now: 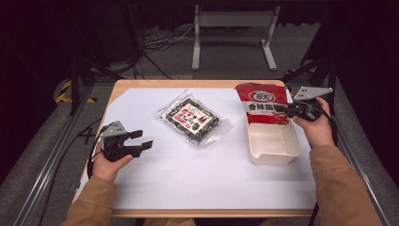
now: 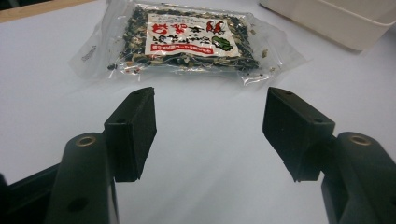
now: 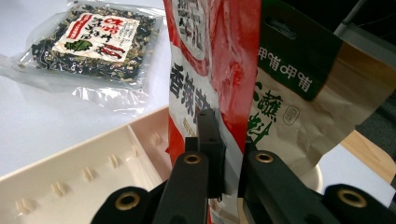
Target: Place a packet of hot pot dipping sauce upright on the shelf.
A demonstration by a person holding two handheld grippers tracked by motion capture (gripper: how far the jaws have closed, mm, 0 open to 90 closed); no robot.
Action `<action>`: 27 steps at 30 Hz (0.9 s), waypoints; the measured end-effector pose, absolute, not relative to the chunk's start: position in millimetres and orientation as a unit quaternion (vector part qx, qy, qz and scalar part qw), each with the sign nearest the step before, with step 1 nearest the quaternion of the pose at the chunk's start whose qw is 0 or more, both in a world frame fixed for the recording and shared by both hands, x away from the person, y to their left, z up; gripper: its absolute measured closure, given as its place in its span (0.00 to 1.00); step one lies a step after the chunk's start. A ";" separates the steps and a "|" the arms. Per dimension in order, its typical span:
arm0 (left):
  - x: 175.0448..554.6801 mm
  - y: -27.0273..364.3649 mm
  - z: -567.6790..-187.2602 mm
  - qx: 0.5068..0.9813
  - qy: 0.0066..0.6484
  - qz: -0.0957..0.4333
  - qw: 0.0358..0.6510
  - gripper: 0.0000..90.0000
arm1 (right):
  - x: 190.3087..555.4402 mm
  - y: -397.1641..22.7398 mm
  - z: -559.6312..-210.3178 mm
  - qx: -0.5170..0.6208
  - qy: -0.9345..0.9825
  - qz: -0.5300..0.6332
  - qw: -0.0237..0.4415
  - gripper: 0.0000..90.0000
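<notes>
- High view: nearest the camera, two tan sleeves come in at the bottom edge. The left gripper [image 1: 136, 140] rests at about 9 o'clock on the white sheet covering the table [image 1: 141, 84], its jaws released and holding nothing, with bare sheet all around it.
- The clear seaweed packet [image 1: 194, 117] lies flat near the middle, well apart from both grippers.
- The right gripper [image 1: 281, 108] at 2 o'clock has its jaws clenched on the red snack bag [image 1: 262, 102], which stands upright at the far end of the cream tray [image 1: 275, 146], near the table's right edge.
- Left gripper view: the jaws stand wide apart, the packet beyond them at 12 o'clock; its red-and-white label carries writing too small to read. A tray corner is cut off at 1 o'clock.
- Right gripper view: the jaws pinch the red bag's edge; white and black Chinese characters show on it. Just behind, a brown-and-green paper pouch [image 3: 303, 98] with mirrored characters; its lower part is hidden.
</notes>
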State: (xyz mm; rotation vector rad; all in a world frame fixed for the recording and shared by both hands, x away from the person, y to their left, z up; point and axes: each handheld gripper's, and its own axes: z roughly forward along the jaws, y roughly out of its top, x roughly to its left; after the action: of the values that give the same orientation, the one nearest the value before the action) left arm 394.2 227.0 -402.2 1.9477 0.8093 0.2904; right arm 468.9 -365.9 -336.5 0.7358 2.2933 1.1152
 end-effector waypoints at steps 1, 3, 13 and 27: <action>393.9 226.8 -402.2 0.800 0.333 0.118 0.485 0.39 | 468.7 -365.8 -337.2 0.273 0.838 0.408 0.240 0.99; 393.8 226.8 -402.2 0.800 0.333 0.116 0.486 0.39 | 469.1 -365.1 -339.1 0.280 0.841 0.397 0.238 0.99; 394.2 226.7 -402.5 0.799 0.334 0.117 0.485 0.39 | 469.3 -378.9 -361.6 0.338 0.832 0.385 0.214 0.99; 396.2 224.2 -404.5 0.804 0.341 0.119 0.473 0.37 | 464.6 -379.3 -359.3 0.379 0.811 0.389 0.217 0.78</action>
State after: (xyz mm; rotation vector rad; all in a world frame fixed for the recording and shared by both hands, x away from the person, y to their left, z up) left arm 396.2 224.2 -404.5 1.9668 0.8351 0.2914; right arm 464.6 -379.3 -359.3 1.0486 2.2474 1.0763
